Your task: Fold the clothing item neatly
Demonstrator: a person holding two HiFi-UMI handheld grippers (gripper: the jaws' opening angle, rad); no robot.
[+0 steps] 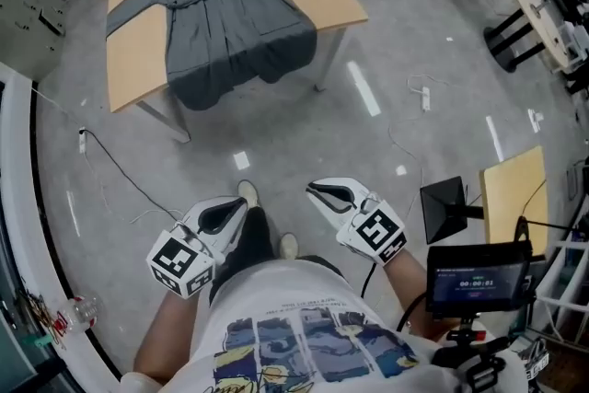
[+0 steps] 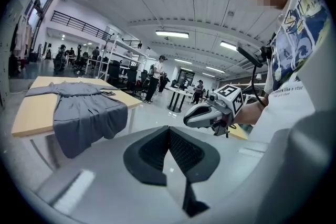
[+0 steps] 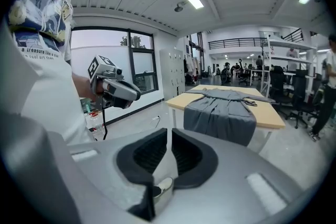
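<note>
grey dress (image 1: pixel 235 32) lies spread flat on the wooden table (image 1: pixel 133 69), up at your 11 o'clock and well apart from both tools. its hem hangs over the near edge and one sleeve reaches out toward 8 o'clock. your left gripper (image 1: pixel 241 205) has its jaws pressed together on nothing. your right gripper (image 1: pixel 315 190) is all but closed, with only a sliver showing between the jaws, and is empty too. both hang low over the floor (image 1: pixel 368 152) at 6 o'clock, pointing toward the table.
</note>
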